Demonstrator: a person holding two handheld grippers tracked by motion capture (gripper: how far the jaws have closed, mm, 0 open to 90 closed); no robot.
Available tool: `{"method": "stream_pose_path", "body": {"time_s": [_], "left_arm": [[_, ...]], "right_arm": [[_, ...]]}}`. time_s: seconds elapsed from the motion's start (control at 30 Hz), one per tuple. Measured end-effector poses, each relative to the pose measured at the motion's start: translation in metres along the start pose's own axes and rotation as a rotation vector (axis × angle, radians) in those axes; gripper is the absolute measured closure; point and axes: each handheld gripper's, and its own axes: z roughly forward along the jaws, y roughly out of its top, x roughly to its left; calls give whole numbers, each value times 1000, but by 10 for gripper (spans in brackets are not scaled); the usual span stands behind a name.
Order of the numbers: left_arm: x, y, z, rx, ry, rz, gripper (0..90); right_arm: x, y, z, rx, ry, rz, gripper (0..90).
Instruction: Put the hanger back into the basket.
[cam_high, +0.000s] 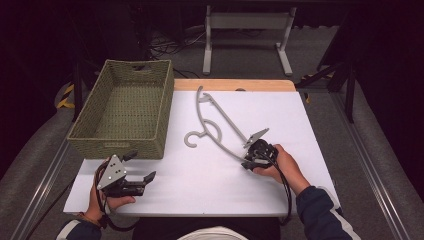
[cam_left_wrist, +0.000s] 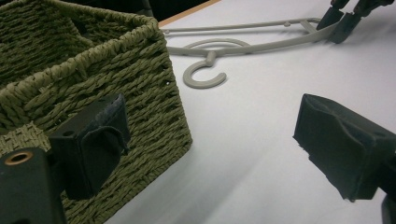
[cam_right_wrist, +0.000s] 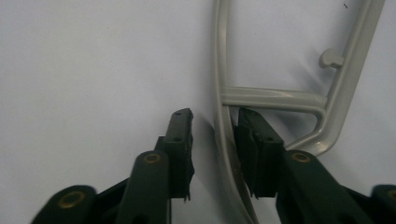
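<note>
A grey plastic hanger lies flat on the white table, its hook toward the basket. My right gripper is at the hanger's near end. In the right gripper view it stands open with one thin rail of the hanger between its jaws; the rail runs close to the right jaw, with a gap to the left one. My left gripper hovers open and holds nothing by the basket's near corner, far from the hanger. The left gripper view shows its jaws wide apart and the right gripper in the distance.
A green woven basket stands at the table's left, holding nothing, its corner close to my left gripper. A wooden strip edges the far side of the table. A white frame stand is on the floor beyond.
</note>
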Motion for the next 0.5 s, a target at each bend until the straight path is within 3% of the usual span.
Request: {"method": "stream_pose_path", "body": {"time_s": [0.07,0.23,0.4,0.43,0.5], "left_arm": [[0,0,1,2,-4,-2,112],[-3,2,7,5,-29,-12,120],[-7,3,15,20,-53,-11,129],[-8,3,16,20,-57,-8,129],[-11,5,19,20,-65,-3,134]], "right_arm": [[0,3,1,10,8,-22,810],[0,5,2,23,9,-56,821],[-2,1,1,-20,32,-28,825],[-4,0,2,-49,62,-8,826],[-5,-1,1,-80,71,8,827]]}}
